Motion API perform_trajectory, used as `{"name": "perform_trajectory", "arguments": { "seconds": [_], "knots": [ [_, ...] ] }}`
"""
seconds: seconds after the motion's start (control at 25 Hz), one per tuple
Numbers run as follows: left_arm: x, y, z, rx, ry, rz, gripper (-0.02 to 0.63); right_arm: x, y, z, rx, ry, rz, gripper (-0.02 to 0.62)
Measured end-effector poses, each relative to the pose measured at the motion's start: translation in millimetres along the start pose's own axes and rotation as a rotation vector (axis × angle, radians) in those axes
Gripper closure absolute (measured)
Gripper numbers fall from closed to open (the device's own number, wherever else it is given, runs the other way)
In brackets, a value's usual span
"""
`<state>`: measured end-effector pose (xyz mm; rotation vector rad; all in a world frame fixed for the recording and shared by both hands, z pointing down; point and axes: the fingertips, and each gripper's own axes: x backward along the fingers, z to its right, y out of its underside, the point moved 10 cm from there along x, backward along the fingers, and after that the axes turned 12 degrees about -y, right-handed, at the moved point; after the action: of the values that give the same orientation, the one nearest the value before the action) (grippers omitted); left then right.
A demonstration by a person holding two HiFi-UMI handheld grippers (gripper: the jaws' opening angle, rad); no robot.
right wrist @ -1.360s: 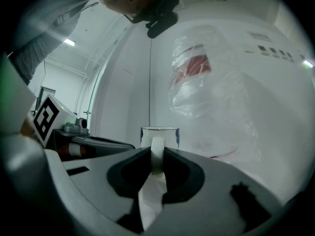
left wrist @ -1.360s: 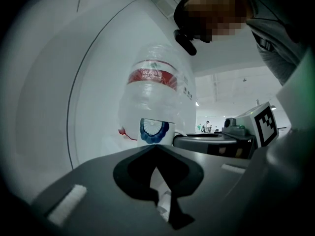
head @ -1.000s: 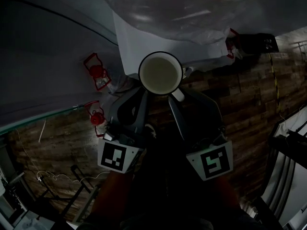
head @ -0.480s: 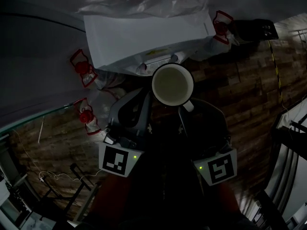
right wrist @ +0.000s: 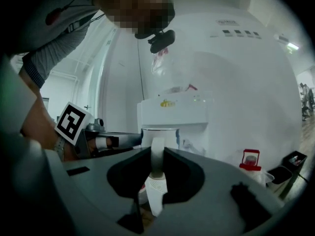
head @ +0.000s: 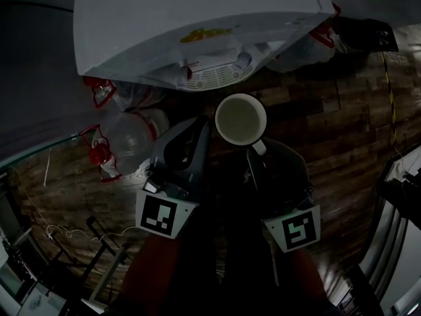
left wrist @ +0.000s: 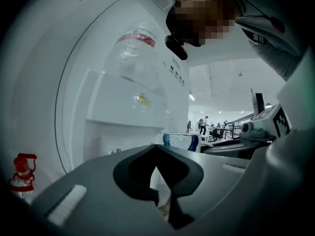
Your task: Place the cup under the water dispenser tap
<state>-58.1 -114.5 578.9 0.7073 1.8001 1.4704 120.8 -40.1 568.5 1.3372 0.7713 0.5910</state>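
Observation:
A white cup (head: 241, 119) with an empty inside hangs in the air just in front of the white water dispenser (head: 197, 25). My right gripper (head: 255, 151) is shut on the cup's handle (right wrist: 157, 154), which stands upright between its jaws. The left gripper (head: 202, 130) sits close beside the cup's left side, jaws shut with nothing in them. In the left gripper view the cup's blue-patterned wall (left wrist: 180, 141) shows to the right of the left gripper (left wrist: 162, 196). The dispenser's tap recess (right wrist: 170, 127) lies straight beyond the cup.
Large water bottles with red caps (head: 99, 155) lie left of the dispenser on the wooden floor (head: 329, 130). Another red-capped bottle (right wrist: 251, 159) and a dark bin (right wrist: 290, 163) stand to the dispenser's right. Cables (head: 66, 232) trail at lower left; metal racks (head: 395, 209) stand at right.
Both grippers and the cup have come down together and now sit lower in front of the dispenser, whose body fills more of the top of the head view. The grip on the handle is unchanged.

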Motion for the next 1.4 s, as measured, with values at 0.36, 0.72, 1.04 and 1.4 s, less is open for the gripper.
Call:
{"name": "perform_trajectory", "arguments": {
  "seconds": [0.36, 0.72, 1.04, 1.4],
  "knots": [
    [-39.6, 69.9, -2.7, 0.01, 0.011, -0.008, 0.598, -17.3, 83.0, 30.4, -0.027, 0.052, -0.013, 0.534],
    [-80.8, 112.2, -15.6, 0.007, 0.011, 0.06, 0.597, -49.3, 144.0, 68.9, -0.011, 0.066, 0.04, 0.534],
    [-105.3, 144.1, -22.7, 0.005, -0.003, 0.062, 0.597, -77.0, 182.5, 96.4, 0.023, 0.045, 0.063, 0.534],
    [-113.1, 147.5, -26.7, -0.004, -0.015, 0.084, 0.597, -86.5, 195.3, 98.4, 0.025, 0.053, 0.078, 0.532]
  ]
}}
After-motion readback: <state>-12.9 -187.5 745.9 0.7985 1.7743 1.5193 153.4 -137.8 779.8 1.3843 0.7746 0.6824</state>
